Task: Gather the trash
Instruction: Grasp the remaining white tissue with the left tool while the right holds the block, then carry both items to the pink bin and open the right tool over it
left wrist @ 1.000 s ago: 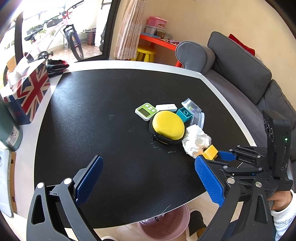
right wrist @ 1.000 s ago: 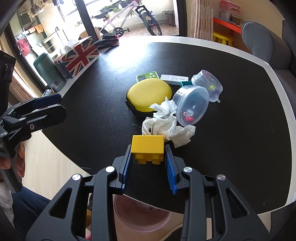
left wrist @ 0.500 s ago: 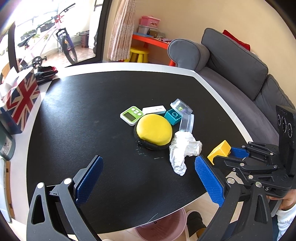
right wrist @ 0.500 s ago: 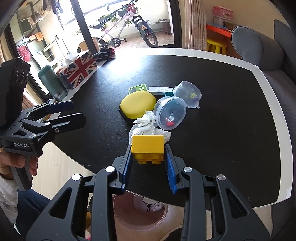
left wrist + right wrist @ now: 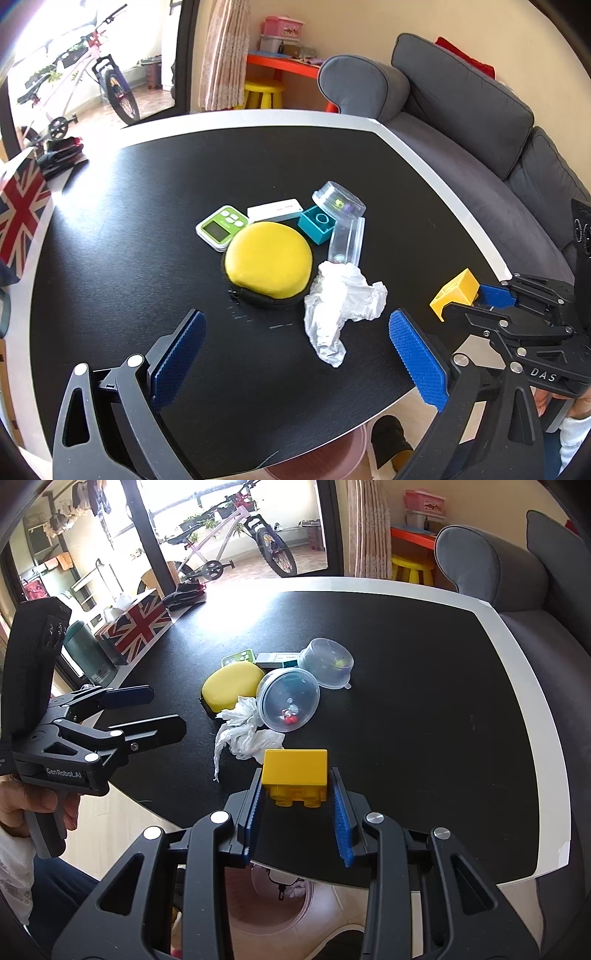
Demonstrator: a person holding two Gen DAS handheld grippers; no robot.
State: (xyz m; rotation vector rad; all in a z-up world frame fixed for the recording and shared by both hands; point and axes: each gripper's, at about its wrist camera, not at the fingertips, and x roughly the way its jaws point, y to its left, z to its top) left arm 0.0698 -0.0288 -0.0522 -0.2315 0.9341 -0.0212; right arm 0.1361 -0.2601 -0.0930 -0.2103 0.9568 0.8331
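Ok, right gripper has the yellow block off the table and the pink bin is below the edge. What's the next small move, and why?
Probably carry the yellow block a little further toward you, past the table edge, then open. The right gripper is shut on it, and it seems to hang over the black top, with the pink bin showing below the rim. The left gripper is open, facing the crumpled tissue.

Black table (image 5: 110, 258), crumpled tissue (image 5: 340, 306), yellow pouch (image 5: 269, 260), timer (image 5: 221, 228)

Glossy plastic yellow block (image 5: 295, 771), crumpled paper tissue (image 5: 340, 302), matt black table (image 5: 147, 229).
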